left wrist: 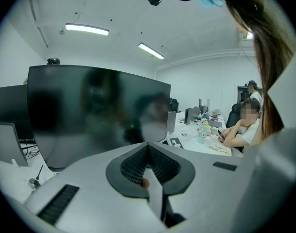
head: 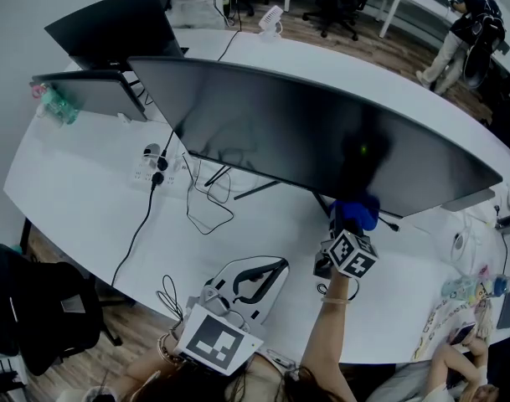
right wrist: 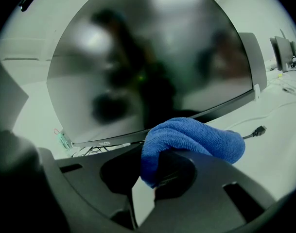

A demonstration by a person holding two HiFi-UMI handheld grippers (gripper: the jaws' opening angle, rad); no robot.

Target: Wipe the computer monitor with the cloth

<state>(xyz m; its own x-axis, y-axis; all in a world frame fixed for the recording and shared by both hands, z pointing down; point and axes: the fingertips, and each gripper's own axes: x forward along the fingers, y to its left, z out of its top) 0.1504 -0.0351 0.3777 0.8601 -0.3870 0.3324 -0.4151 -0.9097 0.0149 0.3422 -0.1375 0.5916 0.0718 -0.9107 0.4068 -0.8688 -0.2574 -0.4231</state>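
Note:
A wide curved monitor [head: 305,132] with a dark screen spans the white desk [head: 79,199]. In the right gripper view its screen [right wrist: 152,57] fills the frame. My right gripper [head: 352,218] is shut on a bunched blue cloth [head: 356,211], held at the screen's lower edge, right of the middle. The cloth [right wrist: 194,140] bulges out over the right gripper [right wrist: 155,173] just before the bottom bezel; contact with the screen is not visible. My left gripper [head: 267,268] is held low near the desk's front edge, away from the monitor. The left gripper [left wrist: 148,152] is shut and holds nothing.
Two smaller monitors [head: 112,28] [head: 87,90] stand at the back left. A power strip [head: 150,162] and loose cables [head: 208,195] lie below the big monitor. A black chair [head: 37,308] stands at the left. A seated person [left wrist: 242,127] and small items [head: 468,287] are at the right.

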